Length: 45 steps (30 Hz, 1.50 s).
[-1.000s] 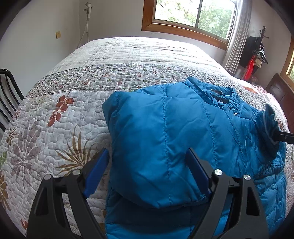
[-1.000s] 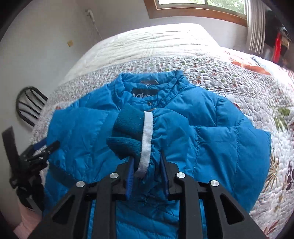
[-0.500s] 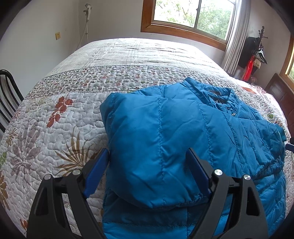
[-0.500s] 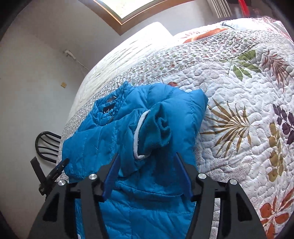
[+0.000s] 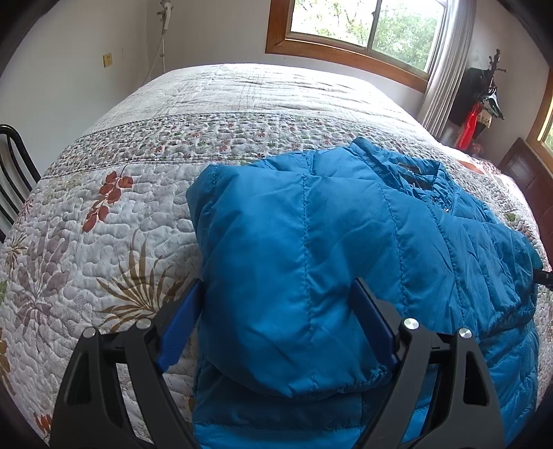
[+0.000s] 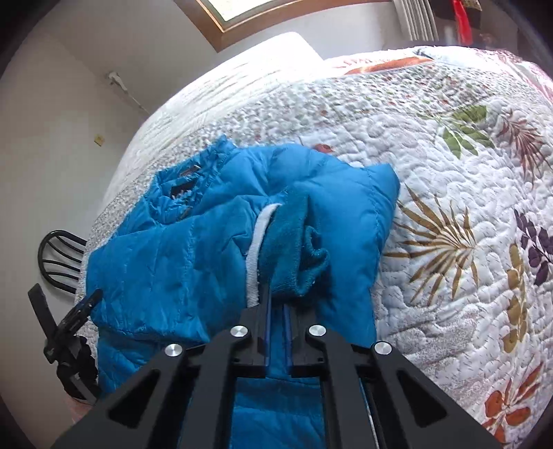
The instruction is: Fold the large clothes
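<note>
A blue quilted jacket (image 5: 345, 248) lies on the bed, collar toward the far side; it also shows in the right wrist view (image 6: 166, 255). My left gripper (image 5: 276, 311) is open, its blue pads on either side of the folded-over left sleeve, which rests between them. My right gripper (image 6: 276, 304) is shut on the knit cuff (image 6: 293, 248) of the right sleeve, which has a white band and is folded over the jacket's front. The left gripper shows at the far left of the right wrist view (image 6: 74, 317).
The bed carries a white floral quilt (image 5: 114, 241), also in the right wrist view (image 6: 466, 207). A black chair (image 5: 13, 165) stands at the bed's left. A window (image 5: 363, 27) and a coat rack (image 5: 484, 96) are at the back.
My right gripper opened half a second ago and has now closed on the sleeve cuff, lower over the jacket. The left gripper has stayed in place, open around the left sleeve.
</note>
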{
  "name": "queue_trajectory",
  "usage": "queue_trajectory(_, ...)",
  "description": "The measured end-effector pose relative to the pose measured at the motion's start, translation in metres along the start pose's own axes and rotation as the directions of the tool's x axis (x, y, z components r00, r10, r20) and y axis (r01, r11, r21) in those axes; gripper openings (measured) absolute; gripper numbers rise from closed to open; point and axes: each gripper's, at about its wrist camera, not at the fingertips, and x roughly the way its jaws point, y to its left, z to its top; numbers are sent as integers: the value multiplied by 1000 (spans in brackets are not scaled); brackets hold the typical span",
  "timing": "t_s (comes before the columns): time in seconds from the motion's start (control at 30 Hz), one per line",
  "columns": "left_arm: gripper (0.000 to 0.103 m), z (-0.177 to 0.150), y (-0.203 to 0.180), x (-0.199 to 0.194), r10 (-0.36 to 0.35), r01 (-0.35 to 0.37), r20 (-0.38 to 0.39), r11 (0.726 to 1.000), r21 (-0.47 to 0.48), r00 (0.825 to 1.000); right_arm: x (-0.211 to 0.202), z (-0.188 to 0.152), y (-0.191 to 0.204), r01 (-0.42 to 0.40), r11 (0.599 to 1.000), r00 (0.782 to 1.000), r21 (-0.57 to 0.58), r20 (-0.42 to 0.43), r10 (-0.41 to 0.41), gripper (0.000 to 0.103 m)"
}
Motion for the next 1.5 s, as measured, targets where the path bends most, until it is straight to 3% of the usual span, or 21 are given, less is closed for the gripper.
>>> queue_trajectory(0.07,86,-1,1,2,-2,2,-6,1000,-2,1000,13,-3,-7,7,1000,999,15,-39,-6,5)
queue_trajectory(0.2,86,-2,2,1,2,-2,-10,1000,-7,1000,11,-4,-8,-14,1000,999,1,-30,14,5)
queue_trajectory(0.27,84,-3,0,-6,10,-10,-2,1000,-9,1000,-1,-7,-6,-5,1000,1000,-1,-7,5,10)
queue_trajectory(0.4,85,-5,-9,-30,37,-37,51,999,12,998,-36,-14,3,121,992,987,-31,106,-117,15)
queue_trajectory(0.57,87,-6,-22,-38,22,-24,73,999,33,997,-52,-6,14,104,993,982,-54,161,-94,16)
queue_trajectory(0.7,87,-9,-27,-29,12,-14,48,999,48,999,-27,1,27,108,989,989,-99,113,-96,17)
queue_trajectory(0.8,87,-11,-29,-19,22,-24,30,998,66,999,-2,4,22,148,985,987,-89,69,-142,16)
queue_trajectory(0.93,87,-12,-24,-5,7,-7,-7,998,59,1000,18,1,8,115,990,993,-78,44,-112,14)
queue_trajectory(1.17,87,-11,-21,-7,19,-18,-25,999,45,1000,3,-2,7,67,996,996,-59,60,-64,17)
queue_trajectory(1.3,88,-18,-15,-45,29,-30,14,998,49,999,-42,-29,17,50,990,990,-135,135,-31,39)
queue_trajectory(1.5,92,-58,-11,-121,63,-70,94,995,73,994,-90,-99,14,33,978,991,-206,136,-4,47)
